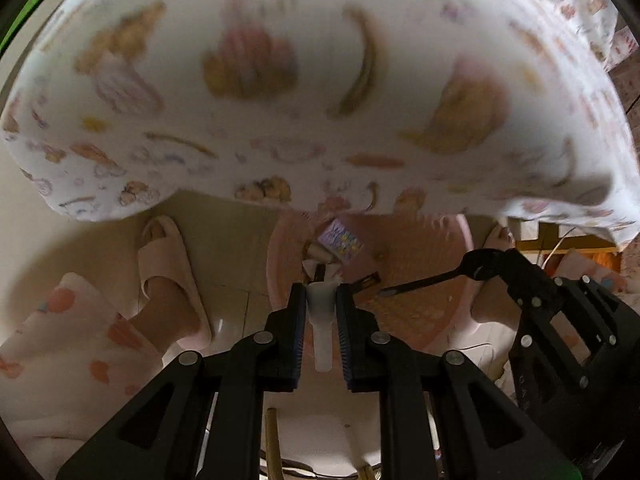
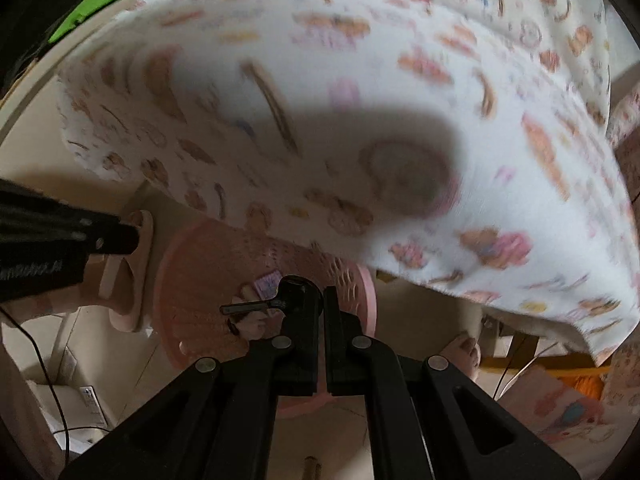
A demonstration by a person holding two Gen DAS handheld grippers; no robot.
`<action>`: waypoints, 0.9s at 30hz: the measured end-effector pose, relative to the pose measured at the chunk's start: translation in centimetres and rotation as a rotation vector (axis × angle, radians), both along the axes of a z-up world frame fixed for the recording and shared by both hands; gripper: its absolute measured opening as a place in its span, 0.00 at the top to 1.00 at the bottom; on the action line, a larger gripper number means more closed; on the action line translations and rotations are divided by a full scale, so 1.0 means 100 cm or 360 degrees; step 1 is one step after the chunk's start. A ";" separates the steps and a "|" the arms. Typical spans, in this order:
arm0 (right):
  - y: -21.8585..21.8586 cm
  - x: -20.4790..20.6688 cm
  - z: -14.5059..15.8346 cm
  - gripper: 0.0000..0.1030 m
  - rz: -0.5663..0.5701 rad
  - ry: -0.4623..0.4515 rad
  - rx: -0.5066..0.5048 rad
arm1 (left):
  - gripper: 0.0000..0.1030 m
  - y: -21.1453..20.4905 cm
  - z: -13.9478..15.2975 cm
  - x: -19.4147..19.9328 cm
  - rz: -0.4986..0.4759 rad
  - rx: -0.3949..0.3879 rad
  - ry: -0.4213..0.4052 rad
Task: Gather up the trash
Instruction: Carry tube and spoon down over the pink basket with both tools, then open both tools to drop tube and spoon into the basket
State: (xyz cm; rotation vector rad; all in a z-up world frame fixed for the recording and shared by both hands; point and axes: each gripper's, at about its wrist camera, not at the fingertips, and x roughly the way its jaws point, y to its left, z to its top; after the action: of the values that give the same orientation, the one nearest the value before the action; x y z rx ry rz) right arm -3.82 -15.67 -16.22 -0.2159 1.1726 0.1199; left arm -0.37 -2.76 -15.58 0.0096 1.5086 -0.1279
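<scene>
My left gripper (image 1: 320, 292) points straight down and is shut on a slim white plastic piece (image 1: 322, 344), held upright between its pads. Below it stands a pink perforated basket (image 1: 416, 320) with a purple printed wrapper (image 1: 340, 240) and other scraps inside. To the right, my right gripper (image 1: 486, 264) is shut on a black plastic utensil (image 1: 420, 282) that sticks out sideways over the basket. In the right wrist view the right gripper (image 2: 318, 290) pinches one end of the utensil (image 2: 244, 307) above the basket (image 2: 188, 280) and wrapper (image 2: 267, 282). The left gripper (image 2: 132, 236) enters from the left.
A white tablecloth printed with bears and pastries (image 1: 320, 120) hangs over the far side of the basket. A person's feet in pink slippers (image 1: 168, 280) stand on the pale tiled floor on both sides of it. Cables (image 2: 48, 380) lie at the lower left.
</scene>
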 end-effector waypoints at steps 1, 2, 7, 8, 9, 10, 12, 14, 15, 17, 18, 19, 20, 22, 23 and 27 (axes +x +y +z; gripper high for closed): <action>-0.002 0.001 -0.005 0.97 -0.0017 0.0025 0.0002 | 0.86 -0.001 -0.004 0.000 -0.0002 0.0010 -0.0005; -0.003 0.003 -0.011 0.97 -0.0031 0.0046 0.0002 | 0.86 -0.001 -0.005 -0.001 -0.0009 -0.0003 -0.0017; -0.006 0.006 -0.032 0.97 -0.0026 0.0130 -0.0014 | 0.86 -0.010 -0.011 -0.002 -0.0068 0.0042 -0.0091; -0.006 0.006 -0.036 0.97 -0.0022 0.0142 -0.0024 | 0.86 -0.011 -0.014 -0.003 -0.0075 0.0049 -0.0084; -0.005 0.006 -0.038 0.97 -0.0022 0.0149 -0.0028 | 0.86 -0.012 -0.016 -0.002 -0.0074 0.0049 -0.0069; -0.005 0.006 -0.040 0.97 -0.0026 0.0155 -0.0021 | 0.86 -0.011 -0.019 -0.001 -0.0070 0.0048 -0.0049; -0.005 0.007 -0.043 0.97 -0.0031 0.0171 0.0010 | 0.86 -0.010 -0.027 -0.001 -0.0058 0.0051 -0.0009; -0.008 0.006 -0.044 0.97 -0.0041 0.0182 0.0025 | 0.86 -0.008 -0.034 0.000 -0.0043 0.0063 0.0019; -0.008 0.007 -0.047 0.97 -0.0045 0.0194 0.0029 | 0.86 -0.007 -0.037 0.001 -0.0039 0.0073 0.0024; -0.011 0.009 -0.051 0.97 -0.0054 0.0224 0.0056 | 0.85 -0.006 -0.042 0.002 -0.0030 0.0095 0.0026; -0.013 0.011 -0.051 0.97 -0.0066 0.0234 0.0082 | 0.85 -0.006 -0.043 0.002 -0.0028 0.0101 0.0032; -0.014 0.011 -0.051 0.97 -0.0084 0.0237 0.0103 | 0.85 -0.005 -0.045 0.002 -0.0023 0.0102 0.0039; -0.016 0.012 -0.051 0.97 -0.0108 0.0243 0.0126 | 0.85 -0.004 -0.046 0.002 -0.0017 0.0100 0.0048; -0.019 0.013 -0.052 0.97 -0.0132 0.0255 0.0145 | 0.83 -0.003 -0.048 0.001 -0.0001 0.0080 0.0077; -0.020 0.013 -0.052 0.95 -0.0140 0.0254 0.0142 | 0.80 -0.003 -0.047 0.000 0.0006 0.0065 0.0080; -0.021 0.013 -0.047 0.67 -0.0163 0.0220 0.0144 | 0.66 -0.002 -0.039 -0.001 0.0005 0.0082 0.0037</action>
State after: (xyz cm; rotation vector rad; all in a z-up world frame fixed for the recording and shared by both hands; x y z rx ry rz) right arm -2.53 -17.82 -20.92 -0.0686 1.3102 0.0988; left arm -0.46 -2.92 -19.52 0.0473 1.5351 -0.0869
